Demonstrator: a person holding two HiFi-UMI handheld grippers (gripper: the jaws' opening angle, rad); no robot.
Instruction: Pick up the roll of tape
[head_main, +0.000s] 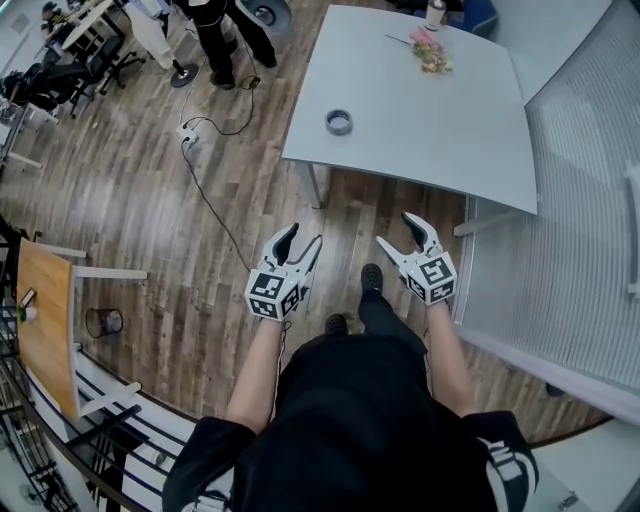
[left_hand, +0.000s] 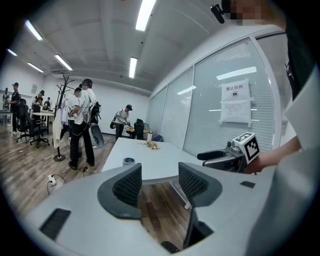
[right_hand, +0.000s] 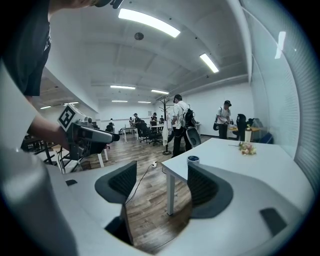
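Standing on a broad wood-plank floor (head_main: 150, 200) beside a frosted glass partition (head_main: 590, 200), a person in a black top (head_main: 360, 420) faces a large white table (head_main: 440, 130) and holds both tools out at waist height, short of the table's near edge. A smaller wooden desk (head_main: 45, 330) sits at the far left of the head view, and other people stand at the room's far end. The left gripper (head_main: 303, 237) hangs over bare floor with its jaws spread apart and nothing between them; its own view shows only floorboards and the table edge through the gap. The right gripper (head_main: 395, 232), just beside it and nearer the partition, likewise has its jaws parted and grips nothing. A mesh wastebasket (head_main: 103, 322) stands on the floor near the wooden desk. A loose bunch of flowers (head_main: 432, 52) lies toward the table's far end. The roll of tape (head_main: 339, 122) lies flat on the tabletop near the table's left edge, well apart from both grippers and from the flowers. A white power strip (head_main: 186, 131) rests on the floor left of the table, its dark cable trailing across the boards.
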